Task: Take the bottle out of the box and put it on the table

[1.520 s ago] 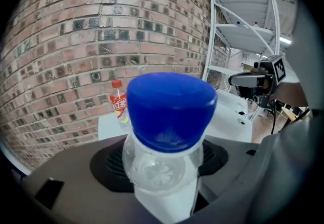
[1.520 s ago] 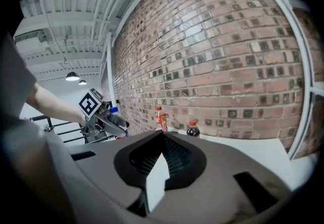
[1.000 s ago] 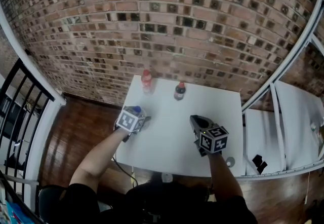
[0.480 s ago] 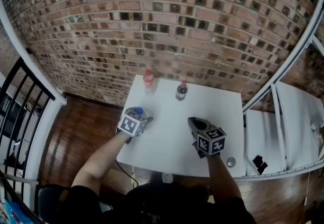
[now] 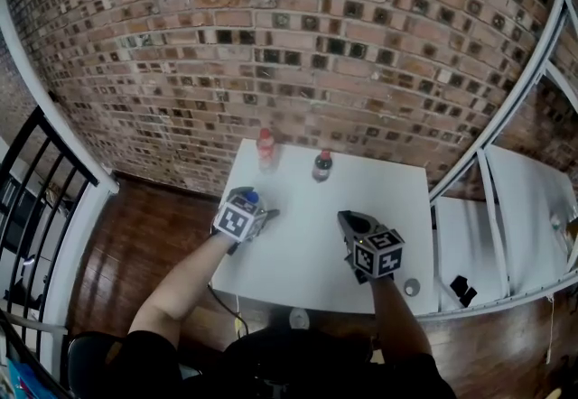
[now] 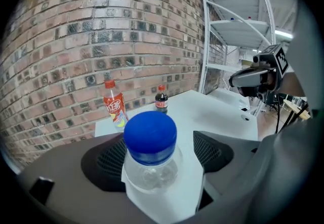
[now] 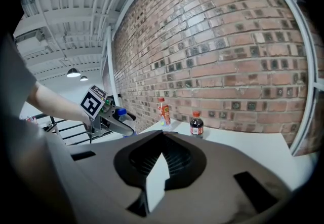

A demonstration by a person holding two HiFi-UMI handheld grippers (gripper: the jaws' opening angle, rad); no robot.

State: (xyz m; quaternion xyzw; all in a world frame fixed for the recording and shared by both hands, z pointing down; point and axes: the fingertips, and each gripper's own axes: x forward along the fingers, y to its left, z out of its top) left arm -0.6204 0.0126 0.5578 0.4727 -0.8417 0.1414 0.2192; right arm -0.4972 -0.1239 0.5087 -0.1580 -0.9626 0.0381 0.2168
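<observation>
- The left gripper (image 5: 258, 208) jaws have just been opening and now stand wide. The blue-capped bottle (image 6: 150, 149) is between them, with a clear gap at the right pad.
- The bottle stands upright near the left edge of the worktop (image 5: 307, 253), so the placing looks done. No box is in view.
- The right gripper (image 7: 162, 134) idles over the near right side, jaws together and empty.
- Two other bottles (image 5: 265, 146) stand at the far edge, well apart.

Brick wall (image 5: 271, 27), wooden floor (image 5: 144, 235), white shelving (image 5: 528, 199)
</observation>
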